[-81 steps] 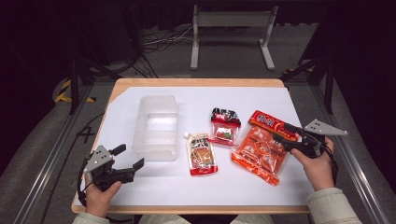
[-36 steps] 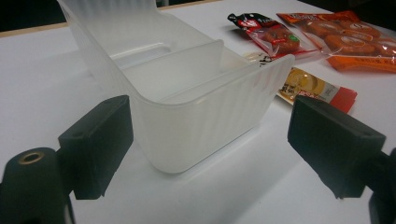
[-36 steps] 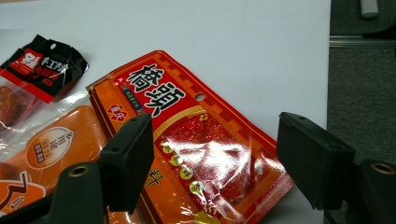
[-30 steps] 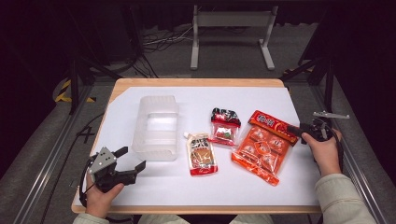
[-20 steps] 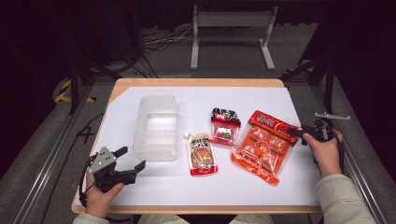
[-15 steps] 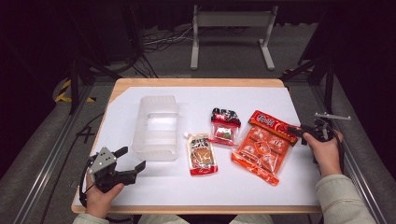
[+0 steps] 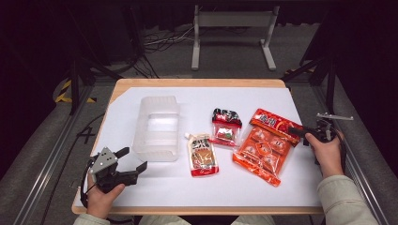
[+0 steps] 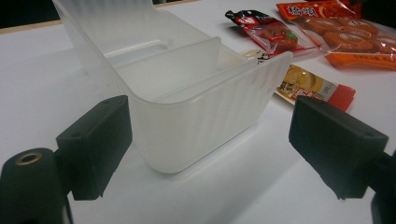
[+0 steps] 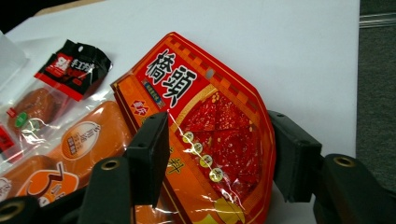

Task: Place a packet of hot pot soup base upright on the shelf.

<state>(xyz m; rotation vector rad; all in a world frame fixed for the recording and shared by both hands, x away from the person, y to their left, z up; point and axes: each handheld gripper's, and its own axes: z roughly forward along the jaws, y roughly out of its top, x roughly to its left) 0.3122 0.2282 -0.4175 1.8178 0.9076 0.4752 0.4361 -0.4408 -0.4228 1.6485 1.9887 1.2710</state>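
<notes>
A red snack pack (image 7: 273, 125) (image 9: 210, 121) lies on top of a larger orange pack (image 7: 259, 157) at the right of the white sheet. My right gripper (image 7: 297, 131) (image 9: 219, 154) has that pack's end between its jaws. The jaws have just been closing; one is over the pack's face and the other at its edge, and I see no squeeze. My left gripper (image 7: 131, 160) (image 8: 210, 135) rests open at the front left, facing the near corner of a clear plastic container (image 7: 157, 126) (image 8: 187, 93) without touching it.
Between container and orange pack lie a spouted sauce pouch (image 7: 202, 155) and a small black-topped snack packet (image 7: 225, 126). The table's wooden edge (image 7: 197, 82) frames the sheet. Metal rails run along both sides, and a stand with cables is behind.
Since the oldest frame the right gripper has drawn back to the red pack's right end and rolled, so its top plate shows edge-on. The left hand has stayed in place.
</notes>
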